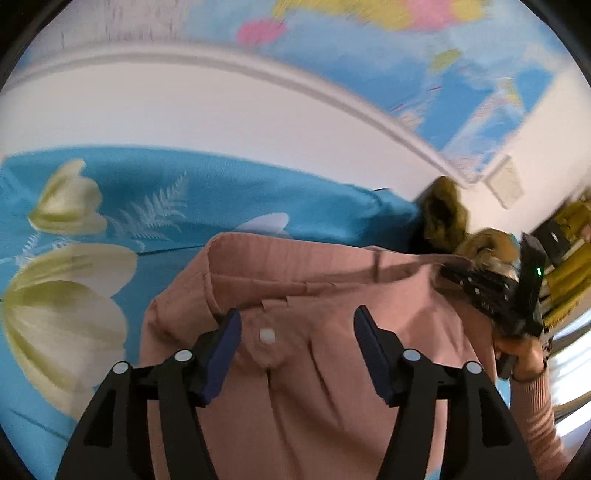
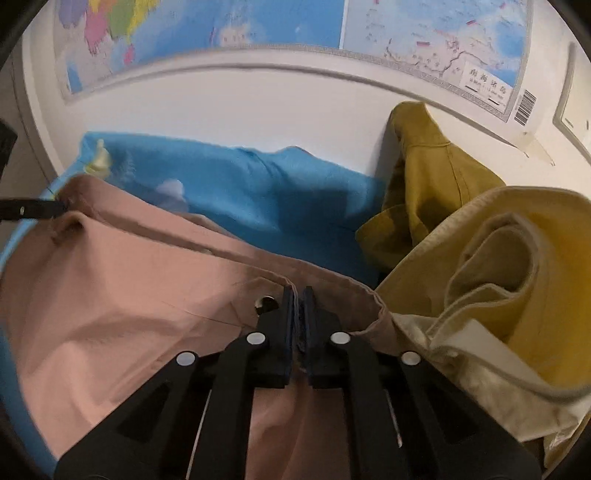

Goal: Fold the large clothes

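A pink garment with a waistband and a white button lies spread on a blue flowered sheet. My left gripper is open just above the waistband. Its dark blue pads stand wide apart on either side of the button and hold nothing. My right gripper is shut on the waistband edge of the pink garment, beside a metal snap. In the left wrist view a hand holds the right gripper at the waistband's right end.
A pale yellow garment lies bunched right of the pink one, with an olive garment behind it against the white wall. Wall maps hang above. A black bar touches the pink cloth's far left corner.
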